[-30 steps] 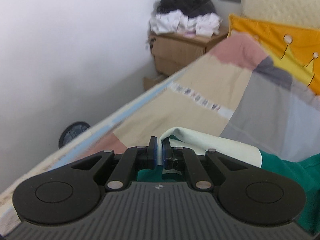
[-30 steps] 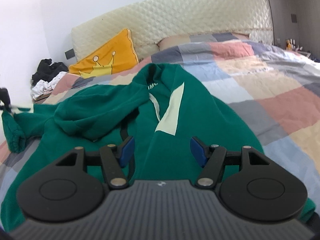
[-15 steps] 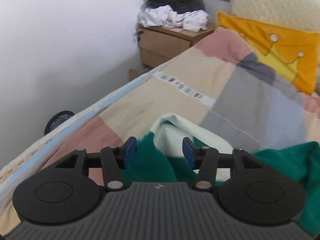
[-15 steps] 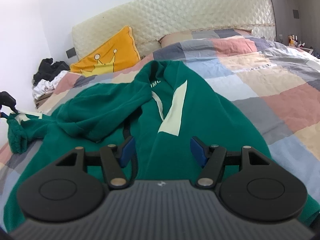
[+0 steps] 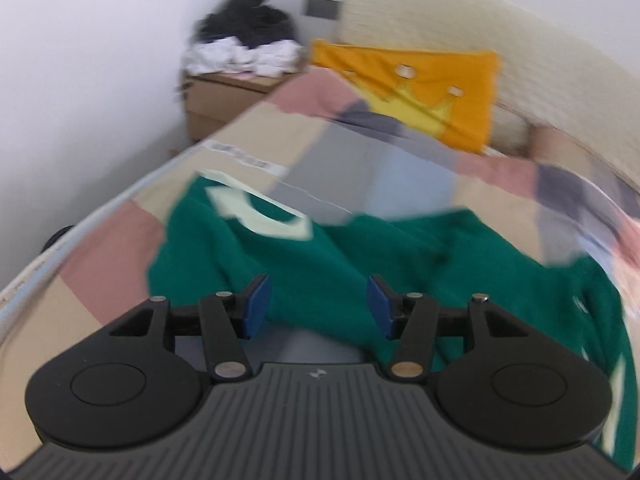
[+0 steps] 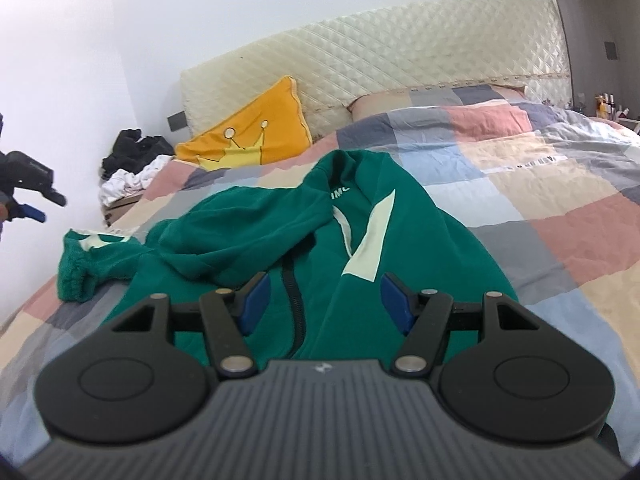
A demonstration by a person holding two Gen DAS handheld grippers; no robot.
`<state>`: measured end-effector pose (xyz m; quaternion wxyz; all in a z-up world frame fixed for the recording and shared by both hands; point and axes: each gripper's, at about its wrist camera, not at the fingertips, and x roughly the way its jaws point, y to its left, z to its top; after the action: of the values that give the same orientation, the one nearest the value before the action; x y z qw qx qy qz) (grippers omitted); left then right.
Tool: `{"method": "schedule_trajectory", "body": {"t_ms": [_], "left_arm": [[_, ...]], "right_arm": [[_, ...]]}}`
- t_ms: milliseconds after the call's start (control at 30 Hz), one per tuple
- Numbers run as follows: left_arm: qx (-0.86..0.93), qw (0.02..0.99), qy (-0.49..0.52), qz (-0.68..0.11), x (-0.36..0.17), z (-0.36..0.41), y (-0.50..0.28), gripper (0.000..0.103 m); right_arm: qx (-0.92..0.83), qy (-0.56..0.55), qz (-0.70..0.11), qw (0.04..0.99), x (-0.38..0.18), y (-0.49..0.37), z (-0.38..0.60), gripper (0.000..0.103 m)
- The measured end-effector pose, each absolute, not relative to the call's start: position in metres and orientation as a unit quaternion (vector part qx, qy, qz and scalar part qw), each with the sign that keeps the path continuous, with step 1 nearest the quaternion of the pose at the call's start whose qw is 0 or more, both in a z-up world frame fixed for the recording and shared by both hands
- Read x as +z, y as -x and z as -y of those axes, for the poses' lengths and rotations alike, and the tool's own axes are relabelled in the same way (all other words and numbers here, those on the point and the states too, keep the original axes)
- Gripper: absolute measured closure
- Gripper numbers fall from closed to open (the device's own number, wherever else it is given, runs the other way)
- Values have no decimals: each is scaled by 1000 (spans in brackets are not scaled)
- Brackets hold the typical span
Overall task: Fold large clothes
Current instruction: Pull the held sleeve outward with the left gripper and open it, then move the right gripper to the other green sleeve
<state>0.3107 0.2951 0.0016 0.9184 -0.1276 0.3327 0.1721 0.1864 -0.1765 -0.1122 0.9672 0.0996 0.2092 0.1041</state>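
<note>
With both the left gripper (image 5: 316,300) and right gripper (image 6: 322,302) half open and empty, we smooth the green jacket (image 6: 320,240) flat, its sleeve (image 6: 100,256) laid straight, before folding

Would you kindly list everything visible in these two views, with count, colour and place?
jacket: one, green with cream panels, spread on the quilt.
quilt: one, pastel patchwork, covering the bed.
cushion: one, orange with yellow crown, against the headboard.
headboard: one, cream quilted, by the wall.
nightstand: one, wooden, beside the bed.
clothes pile: one, black and white, on the nightstand.
left gripper: one, black, open above the jacket.
right gripper: one, black, open.
</note>
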Motion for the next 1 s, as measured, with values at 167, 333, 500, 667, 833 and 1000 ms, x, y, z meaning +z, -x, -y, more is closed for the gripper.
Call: {"method": "schedule_trajectory", "body": {"t_ms": [167,333,500,667,833,1000], "left_arm": [[105,936,94,-323,-3,-215,-273,44],[45,947,93,-305,-10,-147,-239,44],[-6,951,77,-299,-27,-85,-214,44],[-31,949,73,-305,-53,-47,-199,44],[-46,945,91,-310,-80,-39,-194,44],[-48,942,93,-318,-105,-48,-194,44]], "right_arm": [[123,-94,-217,964,-109,-175,178,39],[126,-98,-231,960,-109,-166,183,39],[132,-107,-244,955,-110,-162,187,39],[133,-95,-257,953,-114,-161,184,39],[133,-73,-285,946,-124,-168,177,22],[108,-42,-344,932,-146,-182,170,19]]}}
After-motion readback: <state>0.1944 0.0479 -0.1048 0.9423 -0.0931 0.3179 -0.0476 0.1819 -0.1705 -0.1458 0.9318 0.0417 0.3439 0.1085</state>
